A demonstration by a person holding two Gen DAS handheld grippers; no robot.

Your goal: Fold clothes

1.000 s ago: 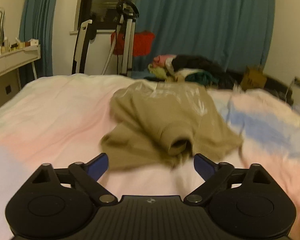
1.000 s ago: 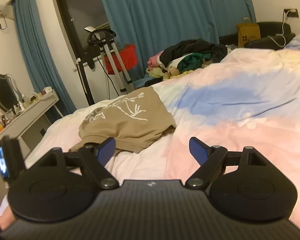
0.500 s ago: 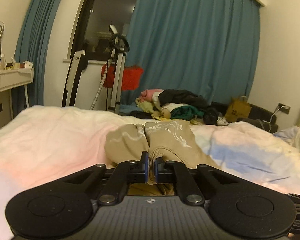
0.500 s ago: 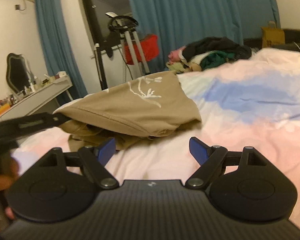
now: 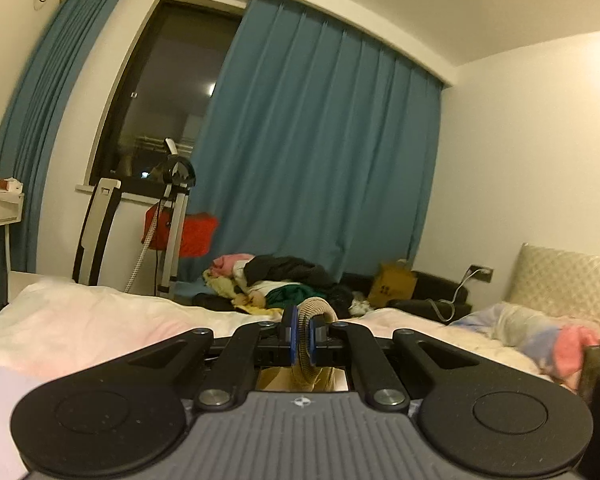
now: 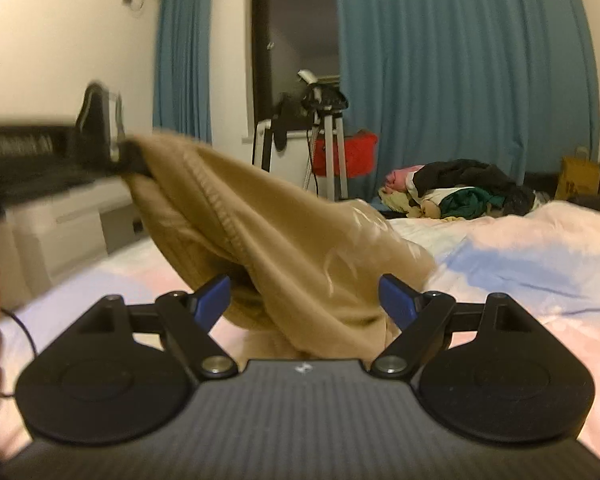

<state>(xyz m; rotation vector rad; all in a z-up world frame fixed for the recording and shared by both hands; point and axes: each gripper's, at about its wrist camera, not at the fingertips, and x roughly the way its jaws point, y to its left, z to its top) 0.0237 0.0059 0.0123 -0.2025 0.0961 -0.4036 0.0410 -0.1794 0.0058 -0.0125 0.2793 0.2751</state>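
Sweatshirt (image 6: pixel 284 240) slung from our left gripper (image 5: pixel 301 340), whose fingers pinch its ribbed cuff, down to the bed (image 6: pixel 540 264). Our right gripper (image 6: pixel 305 300), fingers spread wide and empty, sits nearest the drooping lower folds between them.

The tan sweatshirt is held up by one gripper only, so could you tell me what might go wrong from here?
The left gripper pinches only a ribbed edge of the sweatshirt, so it may slip out. The right gripper is open with bunched cloth between its fingers and could grab several layers at once.
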